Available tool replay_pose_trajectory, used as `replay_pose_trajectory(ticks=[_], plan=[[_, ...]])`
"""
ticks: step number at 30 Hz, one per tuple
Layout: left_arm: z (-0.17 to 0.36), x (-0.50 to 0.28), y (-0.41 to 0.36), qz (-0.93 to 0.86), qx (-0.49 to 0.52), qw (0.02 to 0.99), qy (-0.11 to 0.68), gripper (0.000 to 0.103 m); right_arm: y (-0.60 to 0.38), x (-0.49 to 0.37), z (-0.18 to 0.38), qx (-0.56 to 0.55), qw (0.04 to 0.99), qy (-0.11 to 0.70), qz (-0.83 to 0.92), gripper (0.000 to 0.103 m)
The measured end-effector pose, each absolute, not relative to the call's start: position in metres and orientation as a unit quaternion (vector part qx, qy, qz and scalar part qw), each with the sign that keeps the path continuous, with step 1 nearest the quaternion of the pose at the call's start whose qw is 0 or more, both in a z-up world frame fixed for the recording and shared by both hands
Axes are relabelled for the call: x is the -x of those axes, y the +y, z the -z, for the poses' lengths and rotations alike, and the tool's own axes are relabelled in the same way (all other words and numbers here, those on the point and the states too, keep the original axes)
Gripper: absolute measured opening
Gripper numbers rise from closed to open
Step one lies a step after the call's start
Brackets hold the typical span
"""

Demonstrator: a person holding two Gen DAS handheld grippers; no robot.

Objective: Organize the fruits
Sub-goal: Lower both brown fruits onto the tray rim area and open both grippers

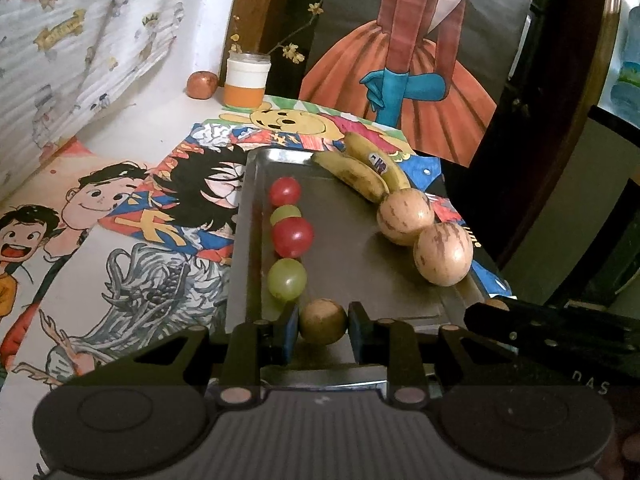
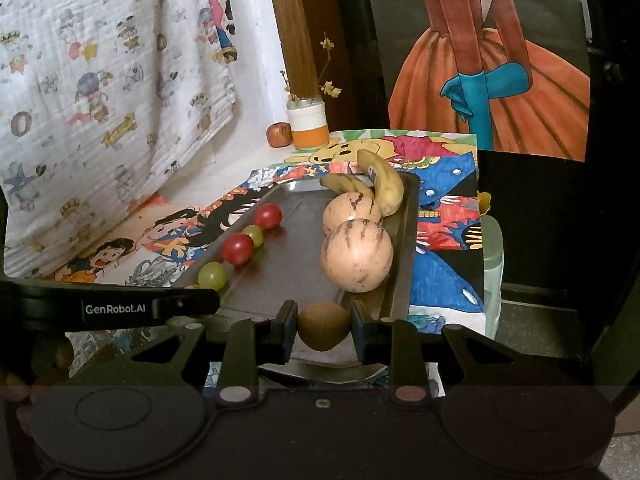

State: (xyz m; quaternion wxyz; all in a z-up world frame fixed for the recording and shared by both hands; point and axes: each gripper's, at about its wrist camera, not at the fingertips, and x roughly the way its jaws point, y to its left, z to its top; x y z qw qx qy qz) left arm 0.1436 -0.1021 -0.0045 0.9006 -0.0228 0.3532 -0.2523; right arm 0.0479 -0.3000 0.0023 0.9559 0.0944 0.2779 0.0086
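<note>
Both grippers, left (image 1: pixel 323 322) and right (image 2: pixel 324 326), each clamped on brown fruit; placing step; next needed: lowering onto tray (image 1: pixel 352 248), release

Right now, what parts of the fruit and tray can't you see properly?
- Left wrist view: the near end of the tray is hidden behind the left gripper.
- Right wrist view: the back melon is partly covered by the front melon.
- Both views: the banana sticker is too small to read.
</note>
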Motion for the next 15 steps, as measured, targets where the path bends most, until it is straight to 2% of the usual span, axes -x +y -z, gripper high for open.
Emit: replay_pose_trajectory(ticks=[15], plan=[[0.0074,-0.1464,-0.1036,0.252,0.02,0.898,0.36,0.029,-0.2988,-0.0547,0.0015,-0.09,0.953,0.288,-0.006,0.031]])
